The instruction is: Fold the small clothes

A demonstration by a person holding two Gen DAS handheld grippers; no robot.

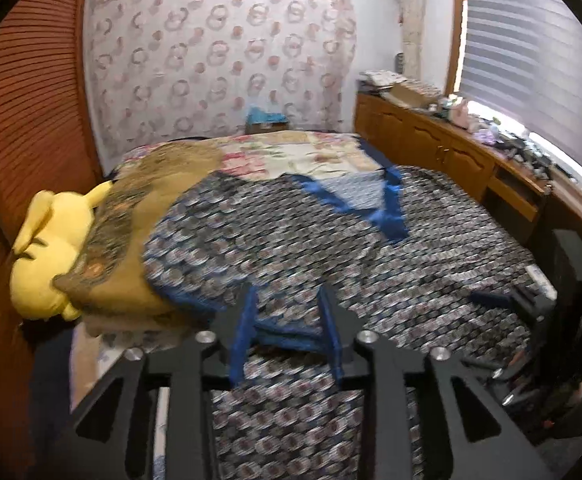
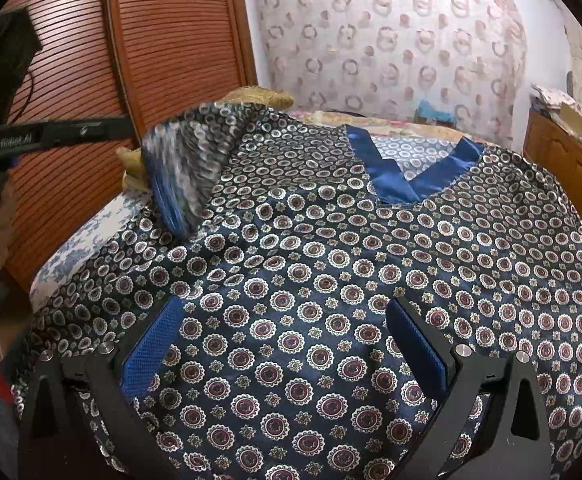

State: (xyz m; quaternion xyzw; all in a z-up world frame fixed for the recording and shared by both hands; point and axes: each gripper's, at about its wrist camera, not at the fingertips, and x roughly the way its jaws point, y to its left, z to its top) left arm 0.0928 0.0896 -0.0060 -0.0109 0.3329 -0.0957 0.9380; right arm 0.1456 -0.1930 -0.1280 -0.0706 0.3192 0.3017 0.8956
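Observation:
A dark blue patterned shirt with a bright blue V-neck collar lies spread front-up on the bed; it also shows in the left wrist view. My left gripper is shut on the shirt's left sleeve, pinching its blue hem and holding it lifted and blurred above the shirt. In the right wrist view the left gripper reaches in from the left. My right gripper is open and empty, hovering just over the shirt's lower middle.
A yellow plush toy and a brown cushion lie at the bed's left side by the slatted wooden door. A wooden cabinet with clutter runs along the right under the window. A floral quilt covers the far bed.

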